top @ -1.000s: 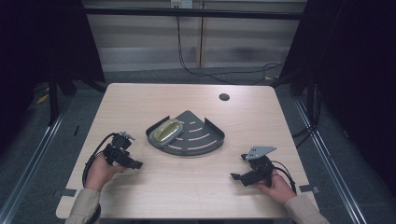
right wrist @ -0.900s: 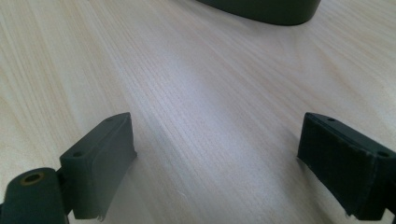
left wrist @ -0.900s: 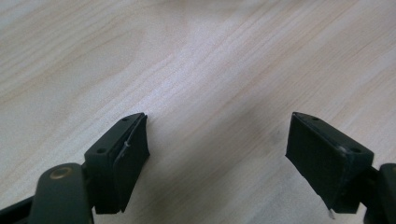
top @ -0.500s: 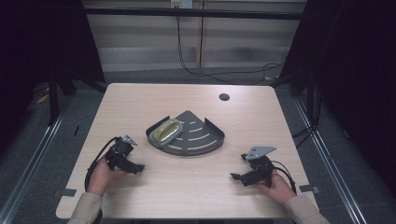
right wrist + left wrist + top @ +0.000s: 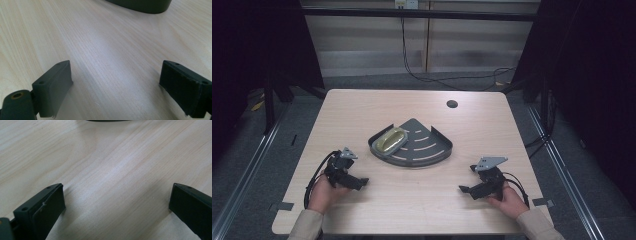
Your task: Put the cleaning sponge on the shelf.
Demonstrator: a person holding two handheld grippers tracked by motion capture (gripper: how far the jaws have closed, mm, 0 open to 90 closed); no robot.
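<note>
In the high view, a dark quarter-round tray (image 5: 424, 147) is seen near the middle of the pale wooden tabletop (image 5: 362, 110), and a yellowish oval dish (image 5: 389, 140) is held in its left part, close to the raised wall. The left claw (image 5: 360, 182) is placed toward the near left of the tabletop, well apart from the tray, which lies ahead of it and to its right. Its jaws have just been opening, and nothing is seen between them. The right claw (image 5: 465, 190) is rested at the near right, likewise well apart from the tray, which lies ahead and to its left. A small dark round hole (image 5: 452, 104) is seen in the far part of the tabletop.

In the left gripper view, the left claw (image 5: 116, 200) is shown spread wide over bare wood, and the tray's edge (image 5: 107, 120) is just caught at the top.

In the right gripper view, the right claw (image 5: 116, 75) is also spread, nothing being pinched, and the tray's dark wall (image 5: 140, 4) is seen ahead at the top.
</note>
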